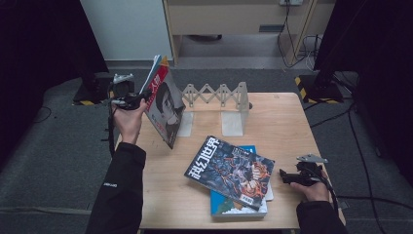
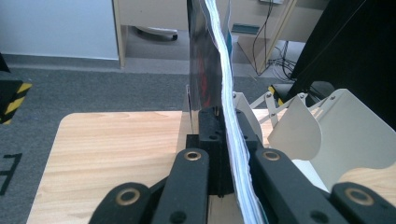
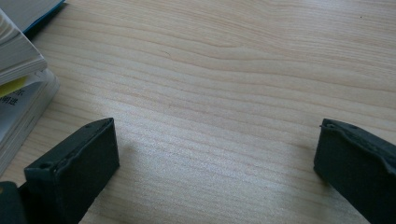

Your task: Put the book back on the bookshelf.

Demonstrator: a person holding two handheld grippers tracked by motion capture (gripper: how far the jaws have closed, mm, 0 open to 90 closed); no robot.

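We look along our right gripper [image 3: 217, 161] and see its two black jaws rising from the bottom edge, standing wide apart with nothing between them. Under them lies the light wooden table [image 3: 224, 74], its grain running across the whole surface. The left jaw sits close to the stack of books [image 3: 18, 88], just apart from its lowest edge; the right jaw is well away from that stack, at the far side of the bare wood. Of the stack we see page edges fanned slightly, a strip of yellow, some printed characters on a pale cover, and a blue cover edge [image 3: 44, 16] at the top left corner.
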